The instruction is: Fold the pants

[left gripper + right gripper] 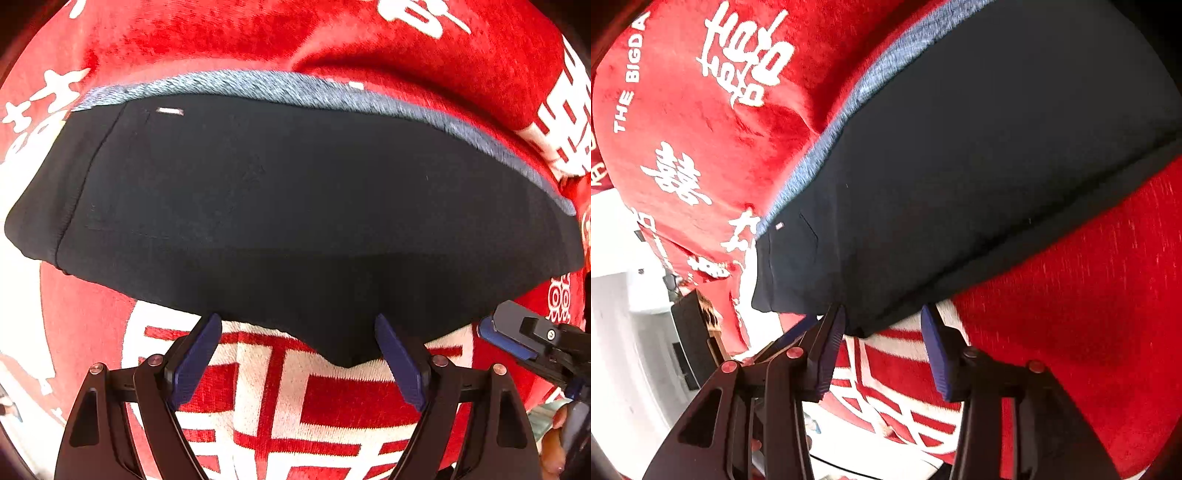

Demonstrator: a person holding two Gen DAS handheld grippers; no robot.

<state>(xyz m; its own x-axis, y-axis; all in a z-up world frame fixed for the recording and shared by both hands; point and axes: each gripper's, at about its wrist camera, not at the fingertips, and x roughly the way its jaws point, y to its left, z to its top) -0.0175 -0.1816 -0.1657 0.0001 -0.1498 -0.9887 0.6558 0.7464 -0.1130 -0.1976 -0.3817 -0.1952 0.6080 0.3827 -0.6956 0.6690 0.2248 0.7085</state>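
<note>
Pants (280, 206) lie folded, dark, on the red blanket (221, 40), near edge just ahead of both tongs. Left gripper (299, 358) gapes wide, empty; right gripper (882, 350) stands parted, hem between its pads, unpinched. Best to seat both pads squarely over the hem before closing.

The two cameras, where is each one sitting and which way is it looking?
Left wrist: sits on the left gripper, looking down on the dark folded pants on a red blanket; its open fingers show, plus the right gripper at the side.
Right wrist: sits on the right gripper, slanting down at the pants' near edge; its parted fingers show.
Shared: pants, grey-blue waistband, blanket.
</note>
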